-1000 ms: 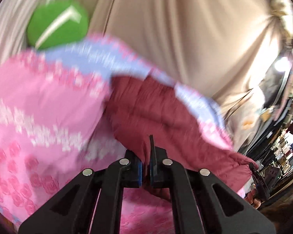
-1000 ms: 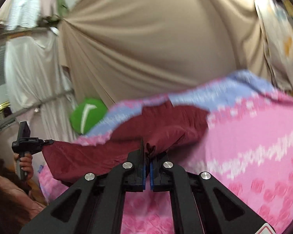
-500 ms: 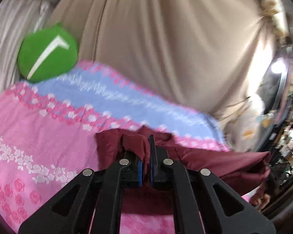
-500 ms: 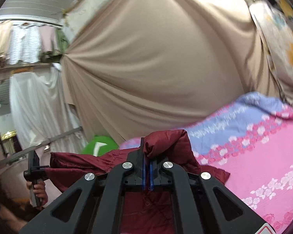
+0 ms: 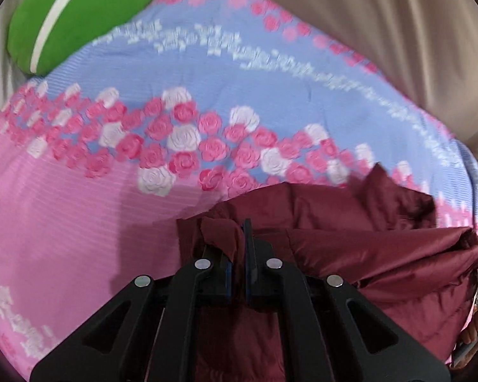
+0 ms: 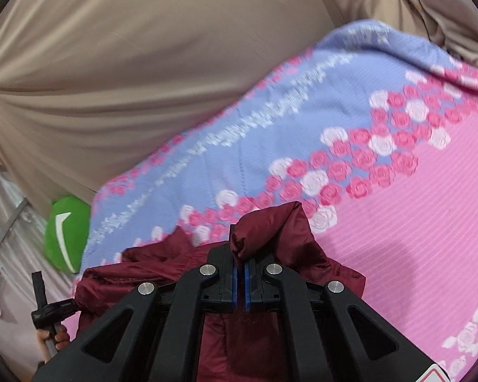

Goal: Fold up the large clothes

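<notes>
A maroon padded jacket [image 5: 366, 254] lies bunched on a pink and blue rose-print bedspread [image 5: 79, 207]. My left gripper [image 5: 237, 238] is shut on a fold of the jacket's edge, low over the bed. In the right wrist view my right gripper [image 6: 239, 248] is shut on another bunched fold of the jacket [image 6: 271, 238], also low over the bedspread [image 6: 414, 238]. The other gripper's handle and the hand on it [image 6: 47, 318] show at the lower left, at the jacket's far end. The jacket stretches between the two grippers.
A green cushion with a white stripe [image 5: 73, 16] sits at the bed's far corner; it also shows in the right wrist view [image 6: 67, 232]. Beige curtain fabric [image 6: 127, 63] hangs behind the bed. Pale drapes hang at the left.
Both grippers have dropped from chest height towards the bed, carrying the jacket down with them. The bedspread now fills both views and the jacket rests bunched on it.
</notes>
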Motion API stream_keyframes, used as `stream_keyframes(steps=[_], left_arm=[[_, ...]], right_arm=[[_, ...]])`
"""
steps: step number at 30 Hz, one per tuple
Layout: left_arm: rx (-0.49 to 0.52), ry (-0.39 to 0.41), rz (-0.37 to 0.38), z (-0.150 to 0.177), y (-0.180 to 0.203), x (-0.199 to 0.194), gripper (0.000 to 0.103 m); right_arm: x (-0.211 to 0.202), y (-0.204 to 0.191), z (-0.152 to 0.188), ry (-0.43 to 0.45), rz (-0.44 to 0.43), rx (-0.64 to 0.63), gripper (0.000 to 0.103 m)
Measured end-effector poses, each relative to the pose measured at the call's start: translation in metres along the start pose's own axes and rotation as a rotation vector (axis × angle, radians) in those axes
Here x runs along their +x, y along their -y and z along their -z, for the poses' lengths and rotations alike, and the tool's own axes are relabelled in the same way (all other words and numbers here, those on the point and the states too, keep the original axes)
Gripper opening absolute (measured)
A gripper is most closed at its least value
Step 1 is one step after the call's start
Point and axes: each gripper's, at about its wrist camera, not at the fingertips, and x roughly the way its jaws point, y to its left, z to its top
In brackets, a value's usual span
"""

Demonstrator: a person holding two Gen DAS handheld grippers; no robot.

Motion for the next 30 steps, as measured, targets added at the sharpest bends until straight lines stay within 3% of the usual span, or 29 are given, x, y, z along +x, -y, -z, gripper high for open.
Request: stream_keyframes(steps=[5,9,11,14,15,16,17,18,20,22,27,30], left_arm=[[0.011,0.006,-0.017,0.002,0.007,0.029,0.006],[0.049,0.086,-0.056,0.010,0.014,0.032,0.007],[0.054,0.104,-0.055,0.011,0.016,0.029,0.007],[0.016,0.149,-0.025,0.011,0.007,0.006,0.017],[-0.004,0.178,-0.012,0.011,0.002,-0.005,0.027],[-0.025,0.219,0.000,0.011,-0.004,-0.023,0.042],[-0.040,0.253,0.001,0.011,-0.008,-0.038,0.050],[-0.057,0.290,-0.018,0.011,-0.011,-0.053,0.065],[-0.058,0.372,-0.080,0.015,-0.006,-0.086,0.067],[0.016,0.376,-0.061,0.019,0.014,-0.107,0.067],[0.241,0.193,0.088,0.059,0.085,-0.095,0.067],[0.333,0.103,0.094,0.093,0.111,-0.066,0.066]], right_arm=[[0.037,0.018,0.013,-0.067,0.091,0.026,0.003],[0.048,0.034,0.018,-0.097,0.068,0.085,0.003],[0.041,0.036,0.017,-0.087,0.046,0.101,0.008],[0.010,0.027,0.013,-0.017,0.054,0.083,0.025],[-0.005,0.023,0.012,0.023,0.057,0.075,0.040],[-0.023,0.017,0.010,0.077,0.064,0.062,0.049],[-0.038,0.010,0.010,0.124,0.073,0.045,0.049],[-0.051,0.002,0.011,0.158,0.076,0.022,0.049],[-0.070,-0.024,0.015,0.167,0.035,-0.064,0.047],[-0.073,-0.060,0.029,0.122,-0.019,-0.174,0.037],[-0.034,-0.150,0.112,-0.113,-0.162,-0.440,0.008],[-0.013,-0.172,0.154,-0.198,-0.172,-0.546,0.006]])
